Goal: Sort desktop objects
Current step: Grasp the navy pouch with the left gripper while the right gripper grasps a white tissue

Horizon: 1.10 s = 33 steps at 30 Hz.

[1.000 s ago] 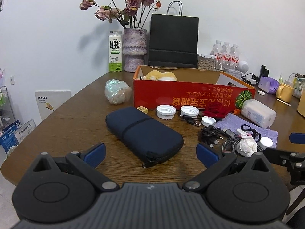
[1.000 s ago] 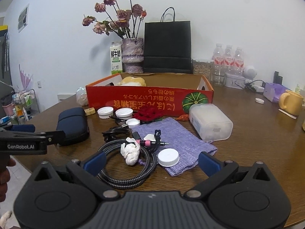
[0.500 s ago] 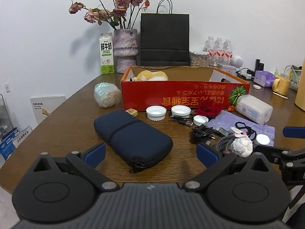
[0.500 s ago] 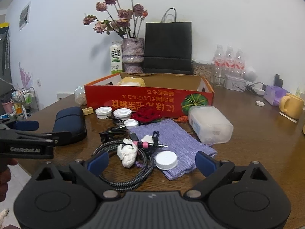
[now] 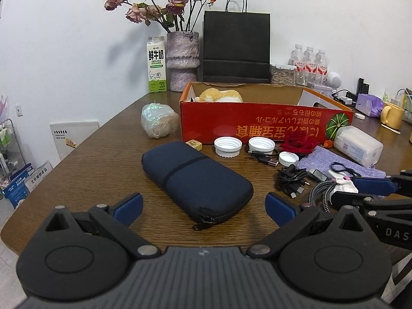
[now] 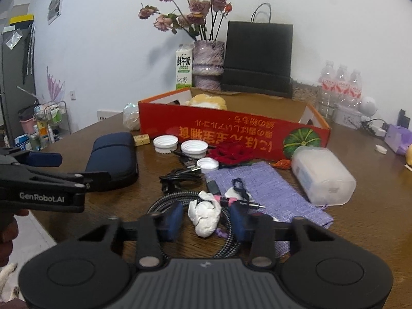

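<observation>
Closing my right fingers around the crumpled white wad

My right gripper (image 6: 206, 220) is narrowing its fingers (image 6: 173, 220) on either side of the white wad (image 6: 204, 212), low centre of the right-wrist frame, which is lying on the braided cable (image 6: 164, 200) on the tabletop (image 6: 360, 221); I cannot tell if the pads are touching it yet. My left gripper (image 5: 203, 206) is hanging wide and empty before the navy pouch (image 5: 195, 177), farther off.
</observation>
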Each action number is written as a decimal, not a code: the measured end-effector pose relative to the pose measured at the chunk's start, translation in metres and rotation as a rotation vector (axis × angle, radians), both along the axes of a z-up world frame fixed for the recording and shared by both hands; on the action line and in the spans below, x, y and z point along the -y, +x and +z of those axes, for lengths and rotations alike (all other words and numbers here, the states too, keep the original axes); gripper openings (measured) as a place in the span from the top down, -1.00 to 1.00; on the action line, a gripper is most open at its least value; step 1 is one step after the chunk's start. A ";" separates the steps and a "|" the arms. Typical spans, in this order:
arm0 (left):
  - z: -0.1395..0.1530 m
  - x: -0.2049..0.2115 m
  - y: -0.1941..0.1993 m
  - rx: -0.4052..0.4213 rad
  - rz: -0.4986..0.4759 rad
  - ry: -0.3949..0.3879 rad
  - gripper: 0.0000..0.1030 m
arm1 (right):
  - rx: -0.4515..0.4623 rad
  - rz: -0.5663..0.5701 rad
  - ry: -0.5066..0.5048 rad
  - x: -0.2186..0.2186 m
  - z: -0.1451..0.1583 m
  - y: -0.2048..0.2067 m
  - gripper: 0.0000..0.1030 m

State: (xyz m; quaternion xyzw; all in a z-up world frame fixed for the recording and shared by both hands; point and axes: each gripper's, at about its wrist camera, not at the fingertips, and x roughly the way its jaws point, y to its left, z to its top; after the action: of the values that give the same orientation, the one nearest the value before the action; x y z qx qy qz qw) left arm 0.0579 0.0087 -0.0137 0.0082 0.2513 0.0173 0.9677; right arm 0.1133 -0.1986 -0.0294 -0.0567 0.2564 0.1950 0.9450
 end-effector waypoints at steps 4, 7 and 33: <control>0.000 0.000 0.000 -0.004 -0.002 0.001 -1.00 | 0.003 0.013 -0.002 -0.001 0.000 -0.002 0.67; -0.001 0.000 0.001 -0.008 -0.001 0.002 -1.00 | 0.013 0.013 0.008 0.001 0.002 -0.003 0.68; -0.003 -0.008 0.098 -0.202 0.166 -0.040 -1.00 | 0.019 -0.086 0.083 0.028 0.015 0.055 0.69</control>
State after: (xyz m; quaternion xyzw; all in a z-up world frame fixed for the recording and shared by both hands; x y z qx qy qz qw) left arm 0.1564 0.0170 -0.0171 -0.0303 0.3477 0.0916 0.9326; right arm 0.1686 -0.2262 -0.0139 -0.0081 0.2412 0.1640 0.9565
